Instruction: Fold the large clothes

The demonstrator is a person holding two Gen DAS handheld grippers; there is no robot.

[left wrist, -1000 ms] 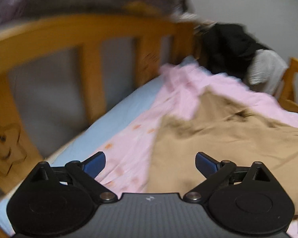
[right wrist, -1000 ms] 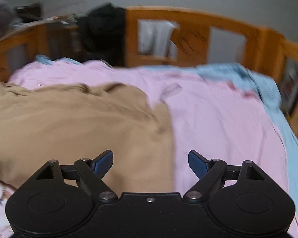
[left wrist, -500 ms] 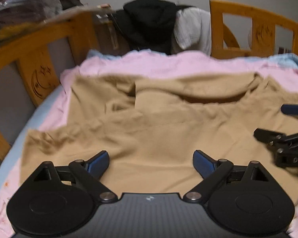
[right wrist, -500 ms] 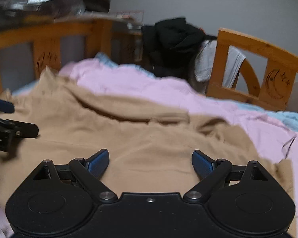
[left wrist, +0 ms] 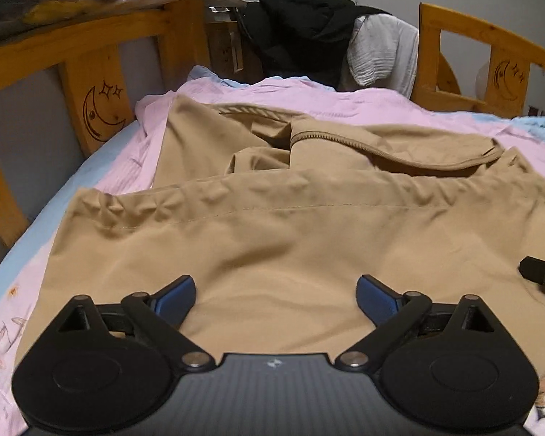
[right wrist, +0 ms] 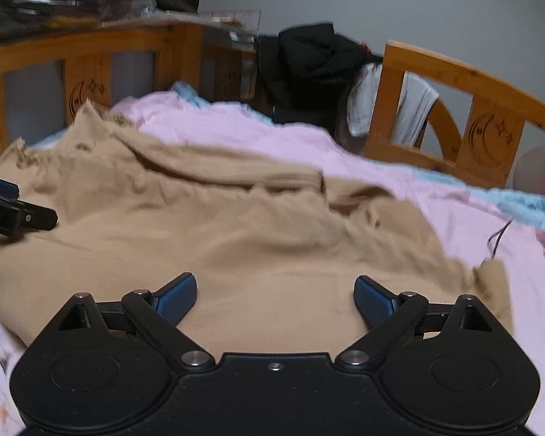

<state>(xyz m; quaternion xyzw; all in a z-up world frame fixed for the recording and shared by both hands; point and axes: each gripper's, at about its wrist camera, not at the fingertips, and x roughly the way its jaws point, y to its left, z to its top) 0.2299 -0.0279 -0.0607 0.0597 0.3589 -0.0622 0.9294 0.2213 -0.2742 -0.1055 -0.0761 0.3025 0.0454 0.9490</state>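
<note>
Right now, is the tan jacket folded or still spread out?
Spread out. The tan jacket lies wide and rumpled across the pink sheet, no neat fold visible.

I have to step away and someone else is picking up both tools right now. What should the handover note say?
Left tool: open, holding nothing, poised over the near part of the tan garment.
Right tool: open, holding nothing, also over the near part of the garment, to the right of the left tool.
The garment lies spread but wrinkled on the pink sheet, its zipper edge on the far side.
Done: garment laid out on the bed; no clear fold visible yet.
Left: grip the near edge with both tools, likely smooth it out, then fold.
</note>
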